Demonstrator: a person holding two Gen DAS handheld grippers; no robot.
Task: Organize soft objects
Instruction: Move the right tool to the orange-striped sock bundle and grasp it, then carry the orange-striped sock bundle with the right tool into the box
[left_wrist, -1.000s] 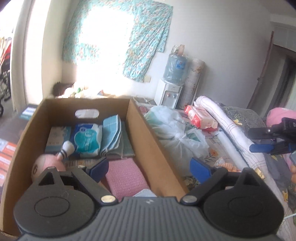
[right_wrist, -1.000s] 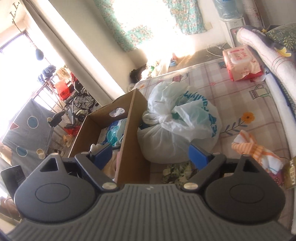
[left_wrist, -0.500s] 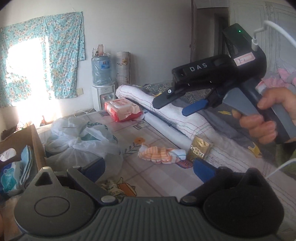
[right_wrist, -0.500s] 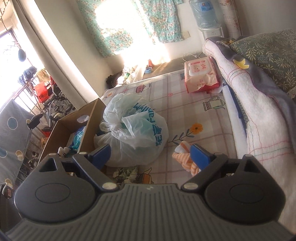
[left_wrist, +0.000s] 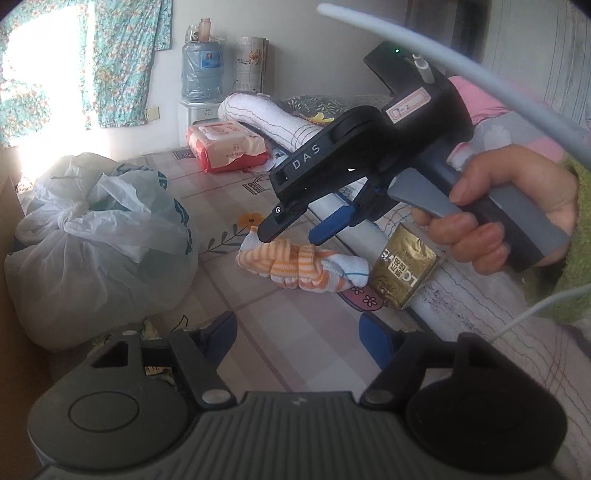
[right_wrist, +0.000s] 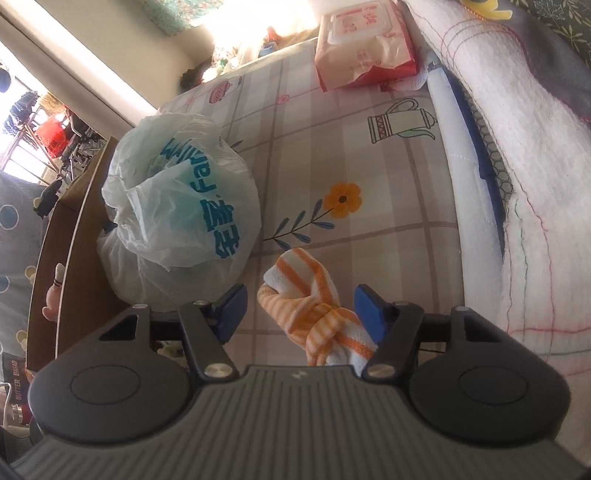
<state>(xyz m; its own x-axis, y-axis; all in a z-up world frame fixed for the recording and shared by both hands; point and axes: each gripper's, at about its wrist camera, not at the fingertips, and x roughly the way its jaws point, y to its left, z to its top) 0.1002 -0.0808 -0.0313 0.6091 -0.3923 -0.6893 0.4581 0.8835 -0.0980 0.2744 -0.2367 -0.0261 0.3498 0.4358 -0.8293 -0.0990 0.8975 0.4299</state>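
Observation:
An orange-and-white striped cloth (right_wrist: 310, 306), knotted in the middle, lies on the checked bedsheet (right_wrist: 369, 162). My right gripper (right_wrist: 301, 312) hangs over it with the cloth between its blue pads. Its jaws are closing; the right pad is at the cloth's edge and the left pad stands clear of it. In the left wrist view a hand holds the right gripper (left_wrist: 291, 236) with its tips just above the striped cloth (left_wrist: 299, 266). My left gripper (left_wrist: 297, 332) hovers lower and nearer, its jaws closing with nothing between them.
A tied white plastic bag (left_wrist: 99, 240) sits left of the cloth against a cardboard box (right_wrist: 70, 236). A gold packet (left_wrist: 402, 273) lies by the cloth's right end. A red wipes pack (left_wrist: 225, 147) and a rolled white blanket (right_wrist: 517, 147) lie behind and to the right.
The left gripper swung from over the box to the bed and sank. The right gripper came down over the striped cloth. Both pairs of jaws have narrowed.

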